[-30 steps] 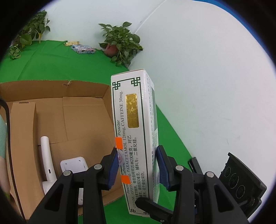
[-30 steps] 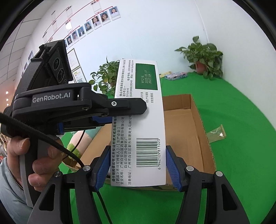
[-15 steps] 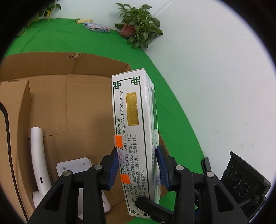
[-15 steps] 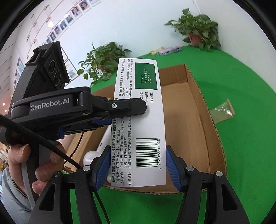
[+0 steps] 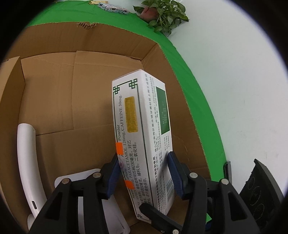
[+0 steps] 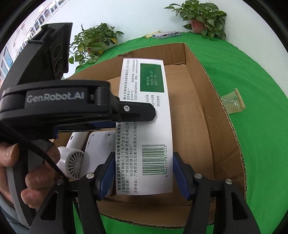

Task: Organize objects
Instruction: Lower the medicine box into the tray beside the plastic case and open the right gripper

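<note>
A tall white medicine box (image 5: 142, 136) (image 6: 153, 140) hangs over the inside of an open cardboard carton (image 5: 54, 86) (image 6: 207, 126). It sits between the blue pads of both grippers. My right gripper (image 6: 143, 162) is shut on its wide face, just below the barcode. My left gripper (image 5: 143, 162) straddles its narrow sides and its jaws are opening; the box stands twisted between the pads, which no longer press on it. In the right wrist view the left gripper's black body (image 6: 54, 100) crosses the box from the left, held by a hand (image 6: 36, 180).
A white hand fan (image 6: 72, 163) (image 5: 27, 162) and a flat white device (image 6: 99, 144) (image 5: 81, 178) lie in the carton's left part. Outside it, on the green cloth, lie a clear packet (image 6: 232, 102) and small packs (image 6: 165, 34). Potted plants (image 6: 93, 41) (image 6: 203, 16) stand by the wall.
Both grippers have come down with the medicine box, from above the carton's rim to inside it. The left jaws have widened and the box has twisted between them.
</note>
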Demonstrator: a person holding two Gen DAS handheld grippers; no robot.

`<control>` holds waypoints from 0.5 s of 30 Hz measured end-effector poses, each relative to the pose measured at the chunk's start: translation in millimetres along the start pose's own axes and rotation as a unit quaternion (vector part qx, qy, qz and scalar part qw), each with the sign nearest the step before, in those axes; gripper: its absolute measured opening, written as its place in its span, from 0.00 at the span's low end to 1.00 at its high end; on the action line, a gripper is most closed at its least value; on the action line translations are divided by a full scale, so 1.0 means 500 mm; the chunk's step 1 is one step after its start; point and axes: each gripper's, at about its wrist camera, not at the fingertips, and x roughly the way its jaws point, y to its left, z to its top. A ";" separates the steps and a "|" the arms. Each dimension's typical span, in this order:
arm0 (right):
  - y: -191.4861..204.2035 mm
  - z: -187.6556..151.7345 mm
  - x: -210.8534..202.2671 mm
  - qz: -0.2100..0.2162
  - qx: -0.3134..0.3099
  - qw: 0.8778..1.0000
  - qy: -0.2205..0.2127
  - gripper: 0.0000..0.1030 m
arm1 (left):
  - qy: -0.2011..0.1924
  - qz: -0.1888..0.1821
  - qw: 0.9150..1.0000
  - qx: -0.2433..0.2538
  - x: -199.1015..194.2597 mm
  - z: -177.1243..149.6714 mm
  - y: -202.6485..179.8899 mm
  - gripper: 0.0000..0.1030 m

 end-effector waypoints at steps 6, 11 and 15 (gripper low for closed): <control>0.006 -0.007 0.001 -0.008 -0.008 1.000 0.002 0.57 | 0.010 0.027 1.000 0.007 -0.008 -0.001 -0.011 0.51; 0.013 -0.005 0.010 -0.018 -0.015 1.000 0.010 0.61 | -0.026 0.043 0.999 0.016 -0.074 -0.019 -0.023 0.51; 0.017 -0.004 0.010 -0.013 -0.024 1.000 0.005 0.64 | -0.062 0.044 0.997 0.014 -0.142 -0.033 -0.014 0.51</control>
